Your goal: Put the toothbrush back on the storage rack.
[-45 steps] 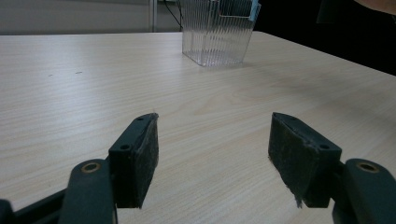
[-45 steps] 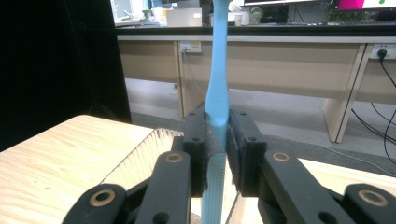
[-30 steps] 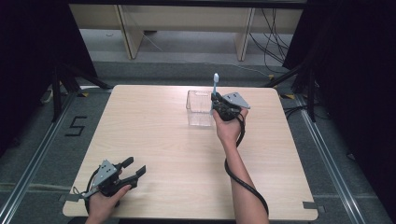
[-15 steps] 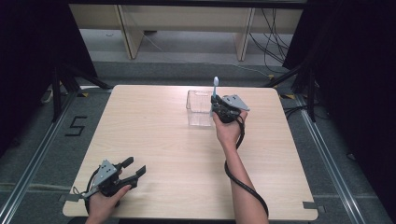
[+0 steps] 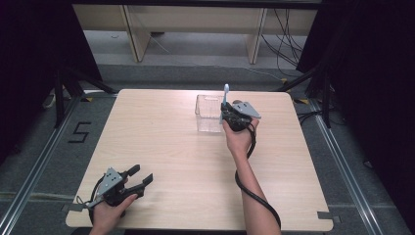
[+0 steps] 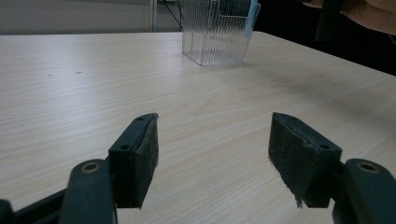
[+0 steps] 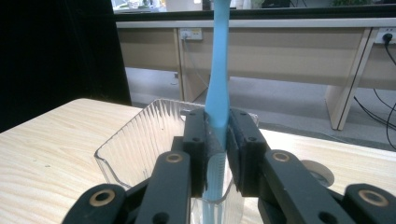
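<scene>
Table [image 5: 161, 142] open btw grippers; clear bin [image 5: 209, 113] far side.

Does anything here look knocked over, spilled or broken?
Nothing stands out. The clear ribbed container stands upright on the table. The right hand-held gripper holds a blue toothbrush upright at its rim, and the left hand-held gripper rests open.

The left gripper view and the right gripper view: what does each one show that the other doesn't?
The left gripper view has two open black jaws over bare table, nothing between them, with the ribbed clear container standing farther off. The right gripper view has the right gripper shut on a light blue toothbrush, held upright at the container's rim, with benches and wall sockets behind. Both share the wooden table, the container and the toothbrush.
</scene>
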Action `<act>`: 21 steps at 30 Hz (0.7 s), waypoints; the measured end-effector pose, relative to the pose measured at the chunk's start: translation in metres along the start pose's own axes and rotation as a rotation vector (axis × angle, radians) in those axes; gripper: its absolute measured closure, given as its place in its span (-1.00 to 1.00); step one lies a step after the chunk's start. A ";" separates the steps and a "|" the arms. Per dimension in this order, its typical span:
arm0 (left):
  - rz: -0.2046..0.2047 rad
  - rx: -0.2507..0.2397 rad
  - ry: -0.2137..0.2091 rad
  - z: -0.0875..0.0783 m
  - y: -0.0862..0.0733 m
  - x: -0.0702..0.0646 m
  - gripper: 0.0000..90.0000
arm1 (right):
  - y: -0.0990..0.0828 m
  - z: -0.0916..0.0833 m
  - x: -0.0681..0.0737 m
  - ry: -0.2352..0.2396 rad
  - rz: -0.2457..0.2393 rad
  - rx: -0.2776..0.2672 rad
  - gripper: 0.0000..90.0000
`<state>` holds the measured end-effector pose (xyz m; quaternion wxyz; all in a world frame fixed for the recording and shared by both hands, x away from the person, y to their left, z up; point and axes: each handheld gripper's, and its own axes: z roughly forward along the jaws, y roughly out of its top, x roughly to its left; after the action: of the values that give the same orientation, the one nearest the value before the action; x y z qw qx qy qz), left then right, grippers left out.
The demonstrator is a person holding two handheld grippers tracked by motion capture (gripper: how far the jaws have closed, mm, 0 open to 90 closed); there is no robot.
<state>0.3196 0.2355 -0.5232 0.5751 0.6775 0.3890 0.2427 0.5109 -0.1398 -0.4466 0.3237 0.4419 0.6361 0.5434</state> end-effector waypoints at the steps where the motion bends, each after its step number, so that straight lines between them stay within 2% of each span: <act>1: -0.011 -0.002 0.001 0.000 0.000 -0.001 -0.27 | 0.000 0.000 0.000 -0.003 0.000 0.003 0.74; 2: 0.000 -0.001 0.001 0.000 0.000 0.000 -0.27 | -0.001 -0.001 -0.001 0.004 0.001 0.006 0.74; 6: -0.001 -0.001 0.001 0.000 0.000 0.000 -0.27 | -0.003 -0.001 0.000 -0.002 0.009 0.009 0.74; 8: 0.002 -0.002 -0.001 0.000 0.000 0.000 -0.27 | -0.004 -0.001 -0.002 -0.006 -0.026 0.008 0.75; 9: 0.004 -0.001 -0.001 0.000 0.000 0.000 -0.27 | -0.004 -0.001 -0.001 0.001 0.002 0.016 0.76; 12: 0.003 -0.002 0.000 0.000 0.000 0.000 -0.27 | -0.004 -0.001 -0.002 -0.009 -0.021 0.004 0.77; 13: 0.002 -0.002 0.000 0.000 0.000 0.000 -0.27 | -0.005 -0.001 -0.002 -0.003 -0.001 0.010 0.77; 14: 0.004 0.000 0.000 0.000 0.000 0.000 -0.27 | -0.005 -0.001 -0.002 0.000 0.001 0.010 0.77; 15: 0.003 -0.001 -0.001 0.000 0.000 0.000 -0.27 | -0.004 -0.002 -0.002 -0.007 -0.020 0.008 0.77; 16: 0.003 0.000 0.000 0.000 0.000 0.000 -0.27 | -0.004 -0.003 -0.001 -0.005 -0.004 0.020 0.77; 19: 0.003 0.000 0.000 0.000 0.000 0.000 -0.27 | -0.004 -0.003 -0.002 0.000 -0.010 0.007 0.77; 20: 0.004 0.000 0.000 0.000 0.000 0.000 -0.27 | -0.005 -0.004 0.000 -0.004 0.011 0.011 0.77; 21: 0.004 0.000 0.000 0.000 0.000 0.000 -0.27 | -0.005 -0.004 -0.002 0.004 0.004 0.008 0.76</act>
<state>0.3199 0.2355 -0.5232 0.5746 0.6785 0.3874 0.2438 0.5073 -0.1429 -0.4507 0.3194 0.4435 0.6382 0.5423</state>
